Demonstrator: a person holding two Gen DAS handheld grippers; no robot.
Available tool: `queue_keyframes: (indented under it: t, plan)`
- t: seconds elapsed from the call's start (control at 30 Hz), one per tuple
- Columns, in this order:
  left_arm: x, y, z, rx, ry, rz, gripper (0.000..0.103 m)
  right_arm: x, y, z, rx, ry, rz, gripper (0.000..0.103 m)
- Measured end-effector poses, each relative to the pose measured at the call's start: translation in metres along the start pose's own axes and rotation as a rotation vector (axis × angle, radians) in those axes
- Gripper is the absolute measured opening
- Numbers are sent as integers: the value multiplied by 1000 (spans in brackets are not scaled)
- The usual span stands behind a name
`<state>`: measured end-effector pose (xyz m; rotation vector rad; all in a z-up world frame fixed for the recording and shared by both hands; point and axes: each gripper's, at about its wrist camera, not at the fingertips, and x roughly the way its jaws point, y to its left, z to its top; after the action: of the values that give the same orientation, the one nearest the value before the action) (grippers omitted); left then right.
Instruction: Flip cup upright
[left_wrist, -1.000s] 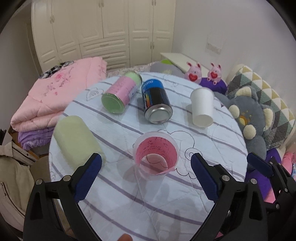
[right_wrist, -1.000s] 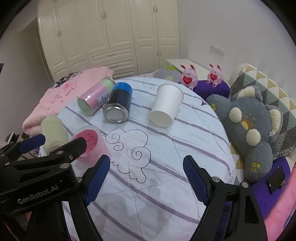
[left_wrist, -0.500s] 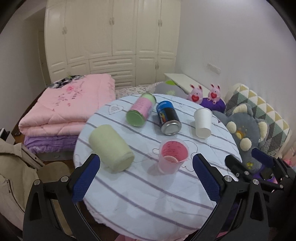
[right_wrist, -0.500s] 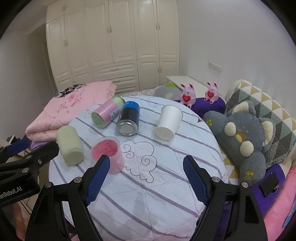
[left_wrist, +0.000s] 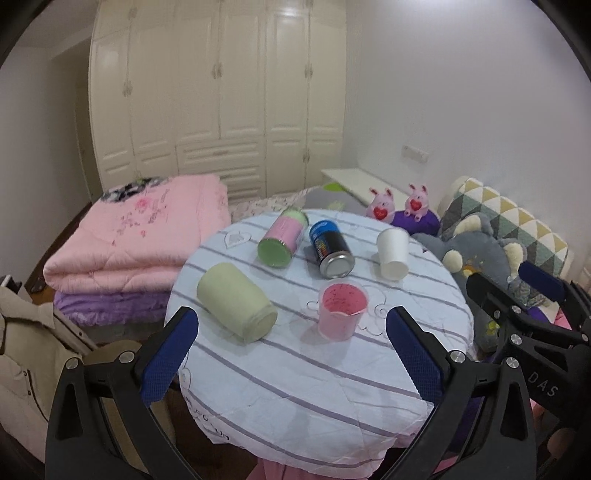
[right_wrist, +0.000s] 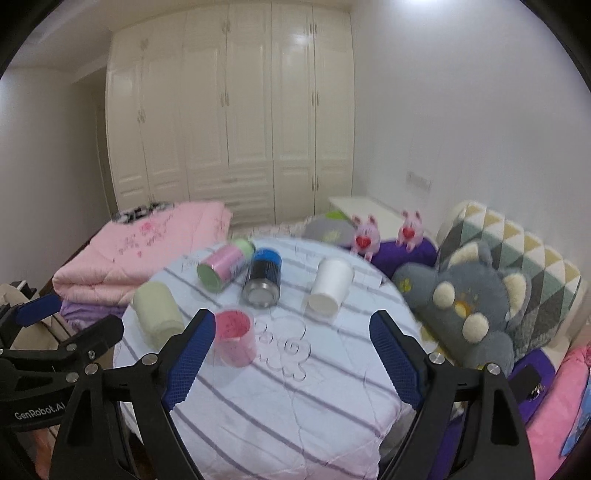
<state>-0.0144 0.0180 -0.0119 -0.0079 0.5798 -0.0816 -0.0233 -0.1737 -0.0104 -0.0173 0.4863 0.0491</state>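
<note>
A pink translucent cup (left_wrist: 341, 312) stands upright, mouth up, near the middle of the round striped table (left_wrist: 295, 380); it also shows in the right wrist view (right_wrist: 236, 341). A pale green cup (left_wrist: 236, 306) lies on its side at the left (right_wrist: 157, 317). A white paper cup (left_wrist: 393, 253) lies tipped at the right (right_wrist: 328, 288). My left gripper (left_wrist: 291, 354) is open and empty, held back from the table's near edge. My right gripper (right_wrist: 291, 356) is open and empty, also held back.
A pink-and-green can (left_wrist: 282, 238) and a blue-black can (left_wrist: 330, 251) lie on their sides at the far part of the table. Folded pink quilts (left_wrist: 136, 236) lie on the left, a grey plush toy (right_wrist: 469, 306) and cushions on the right. White wardrobes (left_wrist: 218, 99) stand behind.
Both grippers have pulled back and up from the table, so the whole tabletop is now in view. The pink cup stays upright where it stood.
</note>
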Motion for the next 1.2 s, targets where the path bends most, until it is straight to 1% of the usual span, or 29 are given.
queue_keyframes:
  t: [0.03,0.07,0.2,0.37,0.6,0.73,0.93,1.13,1.2]
  plan:
    - [-2,-1,0,3,-6,-3,103,-3,0,0,-3,-16,-2,88]
    - [-4,-2,0,3,-11,-4,103,-5,-1,0,-3,-25,-5,91]
    - [-10,-6,-2,4,-27,-13,103,-10,-6,-2,9,-40,-21,97]
    - [-14,-9,-3,12,-41,2,103,-16,-14,-5,30,-70,9,97]
    - [-16,-12,-3,11,-48,4,103,-23,-17,-5,21,-102,16,97]
    - [-14,-15,-3,-4,-46,-3,103,-21,-20,-6,22,-102,20,97]
    - [-11,-20,-1,12,-52,12,103,-19,-21,-7,16,-98,23,97]
    - [-9,-23,2,16,-73,26,103,-16,-21,-6,16,-101,32,97]
    - [-10,-23,2,17,-94,33,103,-15,-20,-6,16,-102,34,97]
